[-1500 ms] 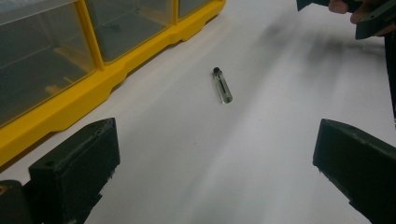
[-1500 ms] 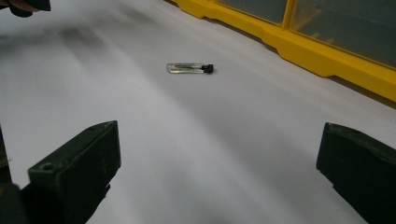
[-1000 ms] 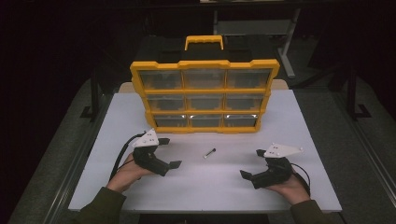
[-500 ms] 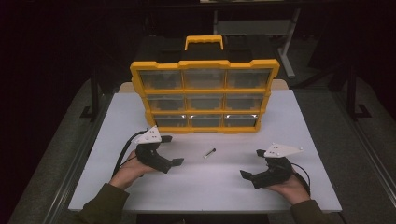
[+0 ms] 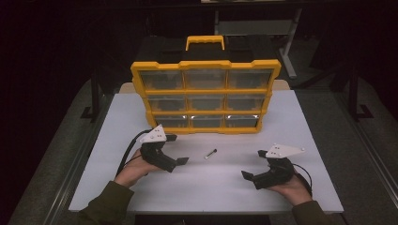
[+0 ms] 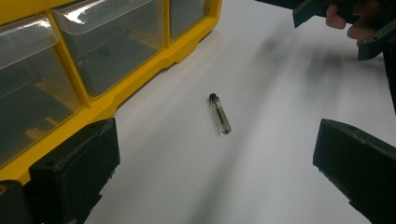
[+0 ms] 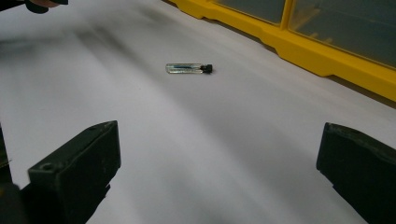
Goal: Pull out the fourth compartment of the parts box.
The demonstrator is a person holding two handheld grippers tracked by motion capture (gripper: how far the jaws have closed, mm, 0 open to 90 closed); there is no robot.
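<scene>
A small clear glass vial with a black cap [image 5: 210,153] lies flat on the white table [image 5: 206,187], just in front of the yellow organizer box [image 5: 205,96]. My left gripper [image 5: 176,160] sits left of the vial, jaws open and pointing toward it; in the left gripper view the vial [image 6: 220,114] lies ahead between the jaws, untouched. My right gripper [image 5: 251,171] rests near the front right, open and empty. In the right gripper view the vial [image 7: 188,68] lies farther off, cap toward the box [image 7: 327,42].
The yellow organizer [image 6: 93,70] stands upright with several clear drawers and a handle [image 5: 204,41] on top, occupying the table's back middle. Dark floor and table legs surround the table. The right gripper [image 6: 355,23] and a hand appear far off in the left gripper view.
My left gripper has moved rightward, closer to the vial. The right gripper and the vial have stayed in place.
</scene>
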